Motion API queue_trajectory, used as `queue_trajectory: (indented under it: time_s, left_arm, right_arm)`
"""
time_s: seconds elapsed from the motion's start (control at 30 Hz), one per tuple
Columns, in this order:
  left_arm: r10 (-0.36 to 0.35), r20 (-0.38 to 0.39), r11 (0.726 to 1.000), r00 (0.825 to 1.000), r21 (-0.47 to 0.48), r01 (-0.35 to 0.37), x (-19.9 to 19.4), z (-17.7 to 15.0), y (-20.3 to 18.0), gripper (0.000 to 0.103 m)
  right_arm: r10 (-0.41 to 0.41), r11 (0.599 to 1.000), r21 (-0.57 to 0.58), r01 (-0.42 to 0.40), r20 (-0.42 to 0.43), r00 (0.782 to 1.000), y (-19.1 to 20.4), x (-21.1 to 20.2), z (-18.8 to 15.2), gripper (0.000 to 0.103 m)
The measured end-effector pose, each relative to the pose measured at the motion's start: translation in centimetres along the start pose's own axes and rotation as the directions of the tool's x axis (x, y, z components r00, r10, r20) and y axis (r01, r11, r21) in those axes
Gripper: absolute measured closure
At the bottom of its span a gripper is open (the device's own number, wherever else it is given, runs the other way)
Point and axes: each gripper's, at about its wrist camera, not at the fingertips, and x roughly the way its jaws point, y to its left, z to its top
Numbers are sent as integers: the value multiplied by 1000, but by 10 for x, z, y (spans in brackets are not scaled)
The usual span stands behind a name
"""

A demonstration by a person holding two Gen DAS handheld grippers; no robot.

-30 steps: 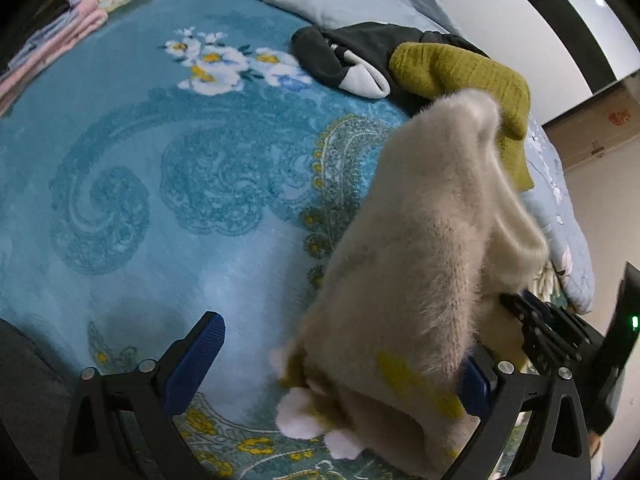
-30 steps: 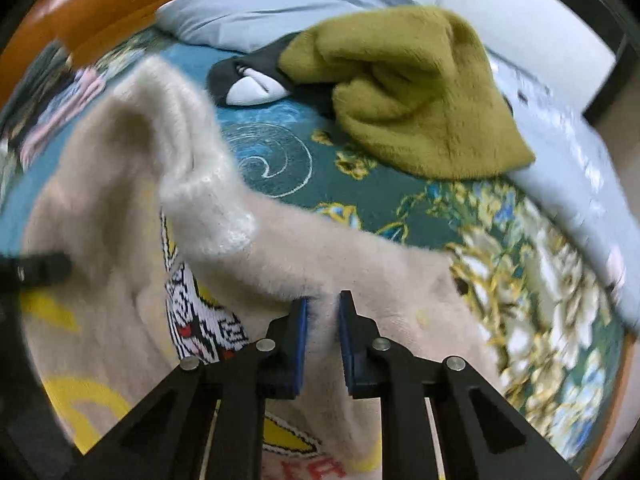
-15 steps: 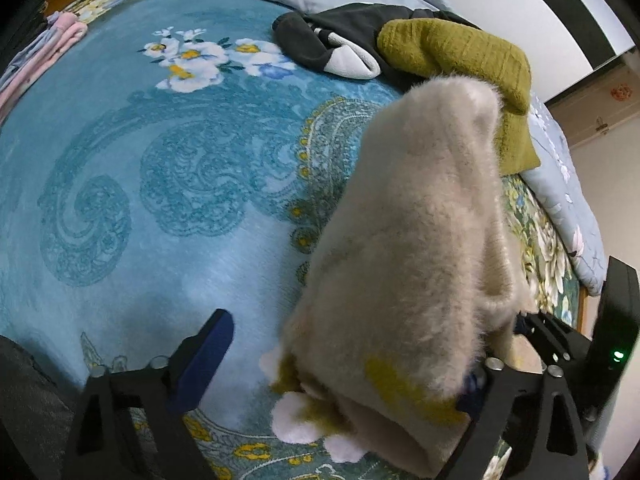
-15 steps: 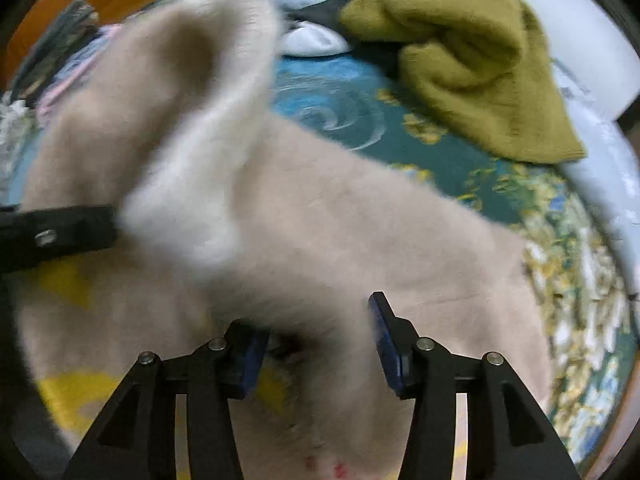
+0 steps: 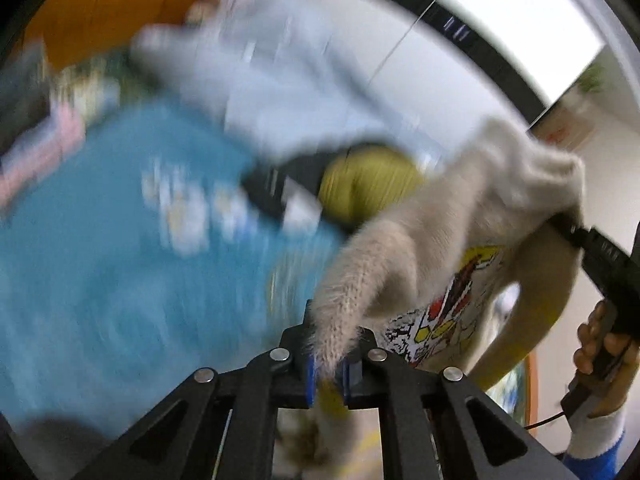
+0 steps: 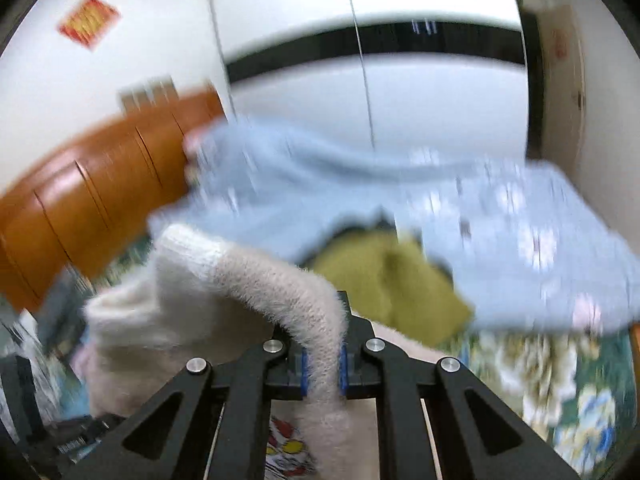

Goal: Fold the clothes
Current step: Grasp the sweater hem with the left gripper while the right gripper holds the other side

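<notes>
A fuzzy beige sweater [image 5: 448,240] with a red, yellow and black cartoon print hangs in the air between both grippers, above the bed. My left gripper [image 5: 329,372] is shut on one furry edge of it. My right gripper [image 6: 322,368] is shut on another fold of the sweater [image 6: 248,292], whose white ribbed cuff sticks up to the left. In the left wrist view the right gripper [image 5: 600,248] and the hand [image 5: 604,356] holding it show at the right edge. Both views are blurred by motion.
The bed has a blue floral blanket [image 5: 100,260] and a pale blue duvet [image 6: 400,200] at the back. An olive knit garment [image 6: 392,280] and a dark garment [image 5: 280,188] lie on it. An orange wooden headboard [image 6: 100,192] and white wardrobe doors [image 6: 400,92] stand behind.
Both grippers closed on the sweater and swung upward, lifting it off the bed and spreading it so the cartoon print shows. The cameras now tilt toward the headboard and wall.
</notes>
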Motion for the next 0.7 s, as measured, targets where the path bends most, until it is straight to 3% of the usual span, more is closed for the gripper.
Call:
queue_trajectory:
  time_s: [0.1, 0.2, 0.3, 0.4, 0.5, 0.6, 0.7]
  left_arm:
    - [11, 147, 996, 989, 86, -24, -51, 39, -13, 94]
    - [20, 241, 987, 970, 149, -57, -102, 66, -21, 94]
    - [14, 311, 979, 950, 189, -76, -137, 62, -22, 94]
    - [6, 373, 966, 928, 238, -102, -161, 45, -20, 94]
    - [26, 337, 963, 941, 244, -113, -159, 26, -11, 94]
    - [-39, 289, 968, 956, 248, -35, -171, 9, -14, 95]
    - [-126, 269, 958, 955, 281, 47, -206, 13, -26, 95]
  right_arm:
    - [27, 999, -39, -21, 147, 989, 18, -51, 32, 92]
    - [62, 998, -16, -59, 204, 977, 27, -78, 46, 92]
    - [101, 995, -14, -101, 232, 968, 35, -104, 49, 92]
    - [115, 993, -47, -107, 207, 972, 36, -111, 38, 92]
    - [137, 991, -18, -136, 189, 972, 33, -124, 18, 92]
    - [124, 992, -18, -123, 219, 968, 30, -148, 10, 92]
    - [139, 990, -67, -125, 289, 947, 34, -191, 23, 92]
